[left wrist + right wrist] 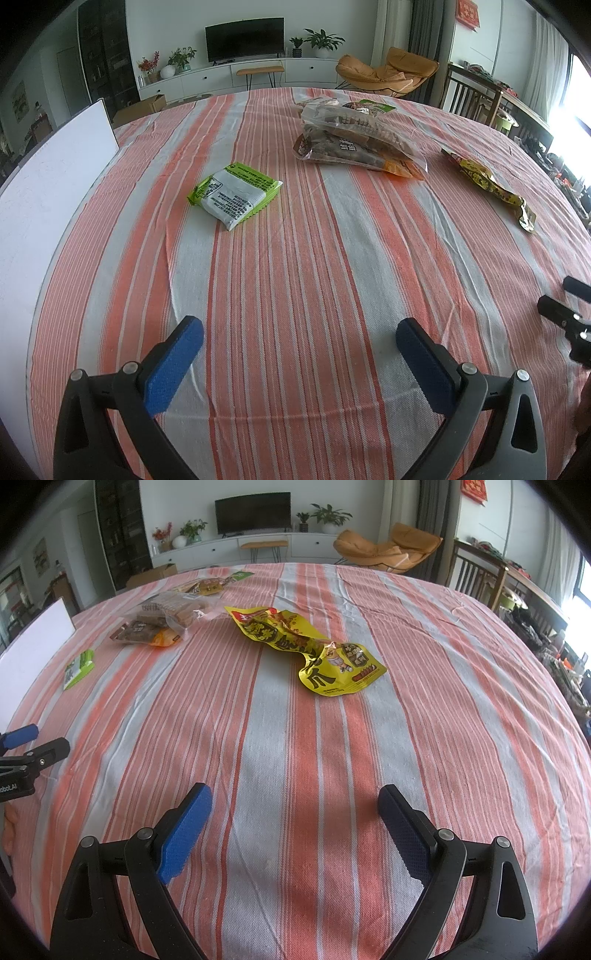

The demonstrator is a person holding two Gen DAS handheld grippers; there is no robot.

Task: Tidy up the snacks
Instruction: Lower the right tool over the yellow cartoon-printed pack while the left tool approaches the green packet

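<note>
With both wrist views angled down at the striped tablecloth (295, 295), I read the left gripper (299, 332) as spread wide: its blue pads (173, 365) stand well apart with only bare cloth between them, nothing grasped. Same for the right gripper (295, 801); its two pads (184, 834) are splayed, nothing between them, tips hovering over an orange stripe.

Pose: each tool is pitched forward and downward, fingers pointing toward the far side of the table. I see the right gripper's black fingertips at the right edge of the left view, and the left gripper's blue pad and black finger at the left edge of the right view, so the two are held side by side, near each other but apart.

Snack positions:
- green-and-white packet (234, 194): lies flat, ahead of the left gripper and slightly left, near the white board (55, 177) standing at the table's left edge.
- clear bags of brown snacks (354, 142): piled together further back, centre-right in the left view; another packet with a green top lies just behind them.
- yellow crumpled packet (306, 646): lies ahead of the right gripper, well apart from it, just right of the clear bags.

No gripper touches any snack.
</note>
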